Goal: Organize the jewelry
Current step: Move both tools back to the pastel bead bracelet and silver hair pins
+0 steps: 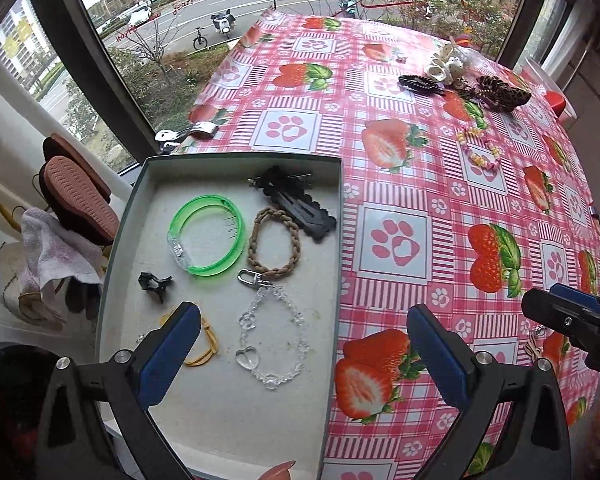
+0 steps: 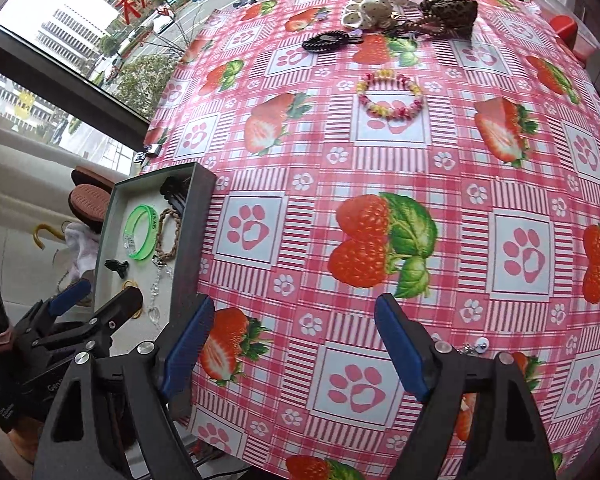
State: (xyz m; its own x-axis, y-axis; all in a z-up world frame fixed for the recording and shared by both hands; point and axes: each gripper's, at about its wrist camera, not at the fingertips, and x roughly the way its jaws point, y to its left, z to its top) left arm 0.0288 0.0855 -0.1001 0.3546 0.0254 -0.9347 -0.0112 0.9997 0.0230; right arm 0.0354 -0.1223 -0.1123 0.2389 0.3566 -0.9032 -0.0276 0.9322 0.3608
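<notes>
A shallow grey box (image 1: 332, 248) (image 2: 196, 216) sits at the table's left edge. It holds a green bangle (image 1: 206, 236), a braided tan band (image 1: 275, 242), a black hair clip (image 1: 300, 204), a clear bead chain (image 1: 272, 340), a small black claw clip (image 1: 153, 283) and a yellow band (image 1: 204, 350). My left gripper (image 1: 300, 354) is open and empty above the box's near right part. My right gripper (image 2: 294, 346) is open and empty over the tablecloth. A pastel bead bracelet (image 2: 390, 96) (image 1: 482, 150) lies far ahead. A small earring (image 2: 476, 346) lies by the right finger.
At the table's far end lie a black hair tie (image 2: 326, 42), white scrunchies (image 2: 370, 12) and a leopard clip with brown beads (image 2: 448, 14). A red container (image 2: 566, 28) stands far right. Slippers (image 1: 80, 196) and a window ledge are left of the table.
</notes>
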